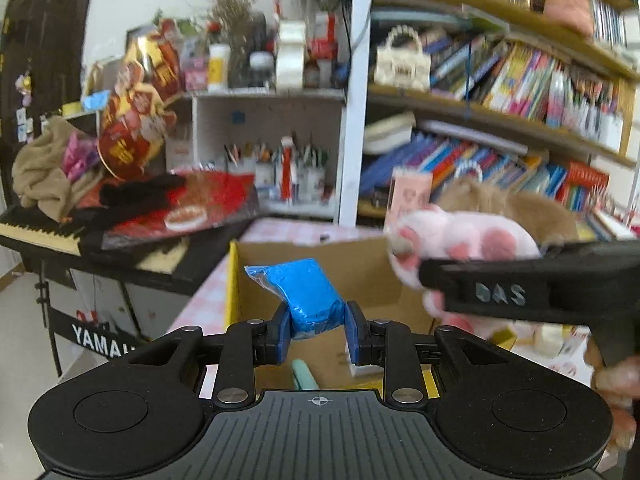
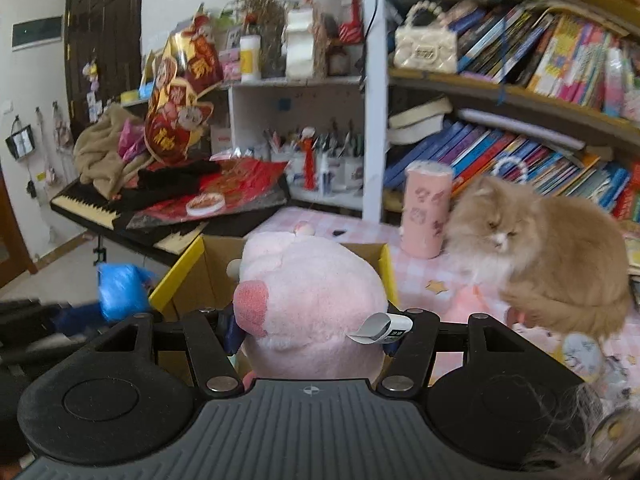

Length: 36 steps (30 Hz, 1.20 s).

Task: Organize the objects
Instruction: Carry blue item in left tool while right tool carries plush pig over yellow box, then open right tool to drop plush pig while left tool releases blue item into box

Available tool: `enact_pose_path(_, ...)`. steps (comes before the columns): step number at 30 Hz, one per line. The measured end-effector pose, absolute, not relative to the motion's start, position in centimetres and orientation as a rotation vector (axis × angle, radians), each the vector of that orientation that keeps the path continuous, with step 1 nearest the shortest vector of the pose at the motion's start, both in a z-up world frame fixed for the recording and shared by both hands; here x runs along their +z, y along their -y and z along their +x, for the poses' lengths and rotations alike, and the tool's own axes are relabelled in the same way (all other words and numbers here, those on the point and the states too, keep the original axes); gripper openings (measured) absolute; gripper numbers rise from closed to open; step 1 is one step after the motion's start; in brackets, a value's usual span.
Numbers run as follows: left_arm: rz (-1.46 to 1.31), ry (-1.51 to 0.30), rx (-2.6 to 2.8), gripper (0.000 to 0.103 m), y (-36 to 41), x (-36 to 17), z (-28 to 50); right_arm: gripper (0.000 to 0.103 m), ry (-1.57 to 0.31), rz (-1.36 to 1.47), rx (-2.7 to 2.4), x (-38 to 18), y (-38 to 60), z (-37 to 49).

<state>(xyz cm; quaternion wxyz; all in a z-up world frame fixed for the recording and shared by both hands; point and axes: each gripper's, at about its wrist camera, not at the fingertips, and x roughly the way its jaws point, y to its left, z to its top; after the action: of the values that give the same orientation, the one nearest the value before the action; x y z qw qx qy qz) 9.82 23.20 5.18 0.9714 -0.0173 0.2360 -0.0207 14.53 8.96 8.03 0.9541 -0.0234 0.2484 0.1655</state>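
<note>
Left hand-held gripper (image 1: 318, 330): jaws closed on a blue wrapped packet (image 1: 310, 296), clamped at its lower end, the packet standing up and leaning left above the open cardboard box (image 1: 360, 268). Inside the box, below the packet, a pale green item and a small white item are partly visible; neither can be identified.

Right hand-held gripper (image 2: 312, 330): jaws closed on a pink plush toy (image 2: 308, 296), which fills the gap between them and sits over the near edge of the same box (image 2: 192, 276). A white tag hangs from the toy at the right finger.

The box rests on a pink checked surface (image 2: 420, 276). Beyond it, on that surface, a pink cylindrical container (image 2: 426, 210) stands upright, touching a fluffy tan cat (image 2: 552, 252) seated on its right. To the left, a keyboard (image 2: 92, 210) carries heaped cloth and red packaging. Bookshelves (image 2: 520, 96) line the far wall.
</note>
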Motion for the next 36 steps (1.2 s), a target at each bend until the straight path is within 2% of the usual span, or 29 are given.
enact_pose_path(12, 0.016, -0.679, 0.002, 0.026, -22.9, 1.4, 14.7, 0.059, -0.729, -0.202, 0.46, 3.4, -12.5, 23.1)
enact_pose_path(21, 0.022, -0.71, -0.001, 0.026, -22.7, 1.2, 15.7, 0.061, -0.861, -0.256, 0.509, 0.8, -13.4, 25.2)
enact_pose_path(25, 0.032, -0.709, 0.003, 0.033, -22.9, 1.1, 15.6, 0.067, -0.883, -0.228, 0.499, 0.2, -13.3, 25.4)
enact_pose_path(26, 0.034, -0.704, 0.007, 0.042, -22.9, 1.1, 15.4, 0.073, -0.874, -0.219, 0.503, 0.4, -13.2, 25.4)
enact_pose_path(28, 0.028, -0.682, 0.02, 0.055, -23.2, 1.3, 15.0, 0.074, -0.855, -0.212, 0.51, 0.8, -13.0, 25.2)
enact_pose_path(29, 0.025, -0.671, 0.015, 0.059, -23.3, 1.5, 14.8, 0.074, -0.845, -0.207, 0.511, 1.1, -12.8, 25.1)
enact_pose_path(34, 0.024, -0.613, -0.001, 0.062, -23.3, 2.5, 13.4, 0.074, -0.788, -0.146, 0.504, 3.0, -11.7, 23.9)
enact_pose_path(36, 0.024, -0.581, 0.014, 0.067, -23.1, 3.0, 12.6, 0.074, -0.744, -0.127, 0.493, 3.9, -11.3, 22.9)
